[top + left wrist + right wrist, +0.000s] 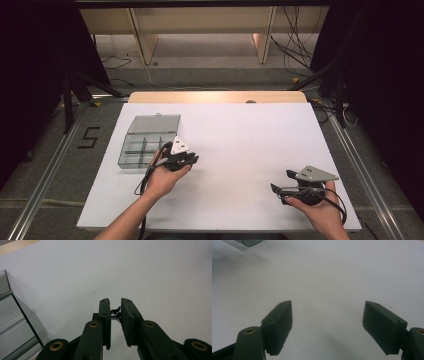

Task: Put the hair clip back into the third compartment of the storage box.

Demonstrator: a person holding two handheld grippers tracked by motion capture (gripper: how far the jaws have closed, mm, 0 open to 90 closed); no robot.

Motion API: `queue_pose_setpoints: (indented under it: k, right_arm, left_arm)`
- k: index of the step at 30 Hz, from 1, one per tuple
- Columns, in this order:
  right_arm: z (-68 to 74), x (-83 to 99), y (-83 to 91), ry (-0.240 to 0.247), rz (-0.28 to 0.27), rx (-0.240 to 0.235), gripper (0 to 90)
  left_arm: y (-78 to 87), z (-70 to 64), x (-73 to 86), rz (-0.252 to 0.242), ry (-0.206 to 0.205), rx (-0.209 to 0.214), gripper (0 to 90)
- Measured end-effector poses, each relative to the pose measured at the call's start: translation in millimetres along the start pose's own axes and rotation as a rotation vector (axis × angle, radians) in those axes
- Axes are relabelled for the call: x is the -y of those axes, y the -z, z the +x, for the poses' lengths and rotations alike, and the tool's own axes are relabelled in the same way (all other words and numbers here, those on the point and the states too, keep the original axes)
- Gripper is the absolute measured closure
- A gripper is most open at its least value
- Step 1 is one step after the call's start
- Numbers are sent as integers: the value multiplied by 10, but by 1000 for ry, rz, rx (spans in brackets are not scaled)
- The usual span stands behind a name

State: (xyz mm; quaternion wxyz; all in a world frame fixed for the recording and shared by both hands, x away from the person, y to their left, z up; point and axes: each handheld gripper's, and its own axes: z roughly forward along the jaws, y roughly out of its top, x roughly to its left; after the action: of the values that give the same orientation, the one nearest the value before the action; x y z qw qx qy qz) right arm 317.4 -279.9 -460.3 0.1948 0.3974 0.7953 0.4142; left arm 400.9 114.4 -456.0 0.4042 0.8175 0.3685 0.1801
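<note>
My left gripper [193, 159] hovers low over the white board, just right of a clear compartment box [139, 150]. In the left gripper view its jaws [115, 303] stand almost together, pinching a tiny dark, shiny object [116, 312] that is too small to identify. My right gripper [280, 180] rests near the front right of the board with a grey three-cornered plate on top. In the right gripper view it [328, 315] is wide open, with bare white surface between the jaws.
The box's lid [154, 123] lies open toward the far side, and the box wall [23, 315] sits at the left of the left gripper view. The white board [240, 135] covers a wooden table [215, 96]. Cables and shelving lie on the floor beyond.
</note>
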Motion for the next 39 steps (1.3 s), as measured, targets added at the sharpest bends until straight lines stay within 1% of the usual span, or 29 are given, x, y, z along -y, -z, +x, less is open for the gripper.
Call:
queue_pose_setpoints:
  k: [12, 27, 29, 39]
  right_arm:
    - [0, 0, -1, -1, 0, 0, 249]
    - [0, -1, -4, -2, 1, 1, 249]
    - [1, 0, -3, -2, 0, 0, 249]
    - [0, 0, -3, -2, 1, 1, 249]
  left_arm:
    - [31, 31, -24, -9, -4, -13, 782]
    - [85, 118, -45, -22, 17, -34, 782]
    - [92, 127, -52, -28, 24, -37, 782]
    - [119, 168, -60, -34, 32, -45, 782]
